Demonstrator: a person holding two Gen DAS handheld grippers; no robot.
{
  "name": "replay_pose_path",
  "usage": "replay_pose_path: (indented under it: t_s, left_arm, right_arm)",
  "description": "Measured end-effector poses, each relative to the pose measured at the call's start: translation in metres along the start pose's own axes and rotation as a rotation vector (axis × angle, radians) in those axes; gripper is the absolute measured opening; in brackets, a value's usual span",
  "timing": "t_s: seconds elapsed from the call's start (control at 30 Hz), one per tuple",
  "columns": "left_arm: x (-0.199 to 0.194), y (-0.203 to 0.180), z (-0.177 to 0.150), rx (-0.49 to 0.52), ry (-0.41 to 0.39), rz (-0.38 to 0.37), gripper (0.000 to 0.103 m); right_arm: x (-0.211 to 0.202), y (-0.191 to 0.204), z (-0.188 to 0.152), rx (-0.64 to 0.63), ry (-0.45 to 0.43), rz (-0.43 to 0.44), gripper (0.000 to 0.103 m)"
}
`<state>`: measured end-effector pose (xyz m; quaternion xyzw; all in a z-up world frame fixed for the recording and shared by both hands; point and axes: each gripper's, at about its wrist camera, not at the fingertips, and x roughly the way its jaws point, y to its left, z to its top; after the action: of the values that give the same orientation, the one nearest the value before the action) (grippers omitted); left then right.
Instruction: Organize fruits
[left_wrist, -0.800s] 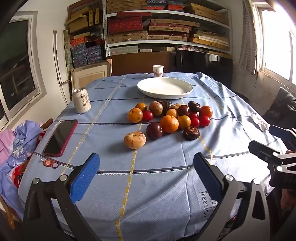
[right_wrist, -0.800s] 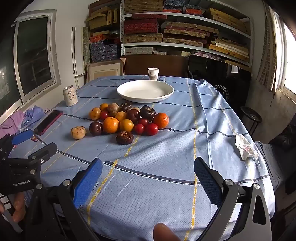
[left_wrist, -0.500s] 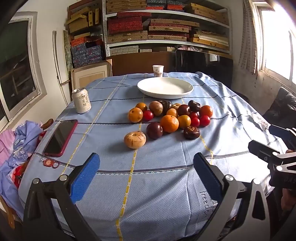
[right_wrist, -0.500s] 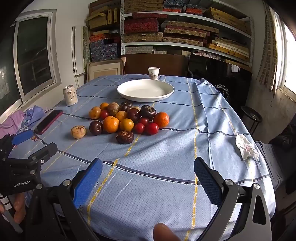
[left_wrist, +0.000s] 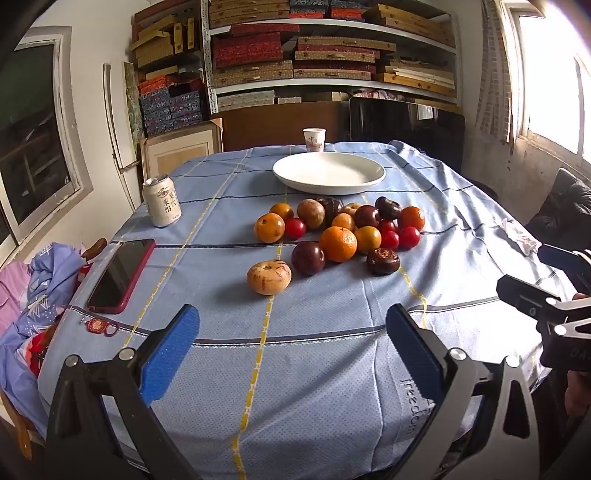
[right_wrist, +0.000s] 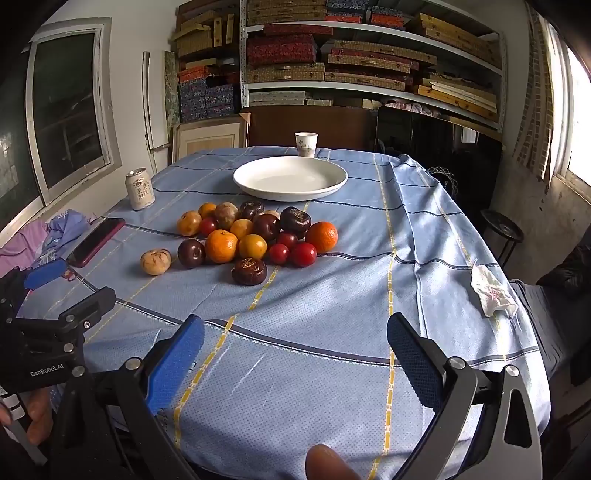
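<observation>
- Opening moment: both tools hang over the near edge of the surface (left_wrist: 332, 387), short of the fruit pile (left_wrist: 340, 232), with no fruit lifted and the plate (left_wrist: 328, 173) bare.
- The left gripper (left_wrist: 291, 347) has its blue-padded fingers (left_wrist: 170, 354) spread wide with nothing between them; the right gripper (right_wrist: 295, 350) is the same, fingers (right_wrist: 177, 362) wide apart over bare cloth.
- The fruit sits in a loose cluster mid-surface, just in front of the plate: oranges, small red fruit, dark purple ones. A tan fruit (left_wrist: 269, 277) lies slightly apart on the near left, a dark fruit (left_wrist: 383, 261) on the near right.
- By the look of it, the step in hand is the first approach. The next move calls for reaching forward to an outlying piece, closing gently on its round sides, and carrying it over the cluster to the plate without nudging neighbours that could roll.
- The tan fruit looks the easiest target for the left gripper, the dark fruit (right_wrist: 249, 271) for the right gripper.
- The left view alone shows a small red keyring (left_wrist: 99, 326) near the phone (left_wrist: 120, 275), and the right tool's dark frame at its right edge.
- The right view alone shows a crumpled tissue (right_wrist: 493, 291) at the right edge of the surface, a stool (right_wrist: 502, 230) beyond, and a fingertip (right_wrist: 327, 461) at the bottom of the frame.
- Both views take in the can (left_wrist: 161, 201) and the paper cup (right_wrist: 306, 144) behind the plate.
</observation>
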<state>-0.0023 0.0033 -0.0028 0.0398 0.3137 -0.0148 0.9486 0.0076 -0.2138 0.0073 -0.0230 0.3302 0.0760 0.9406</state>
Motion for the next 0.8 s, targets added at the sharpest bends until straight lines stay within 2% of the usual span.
replay_pose_path:
  t_s: [0.8]
  left_arm:
    - [0.0033,-0.0035,-0.0013,0.014,0.002,0.01,0.099]
  right_arm:
    - [0.0027,0.0011,-0.0003,0.0,0.006,0.001,0.1]
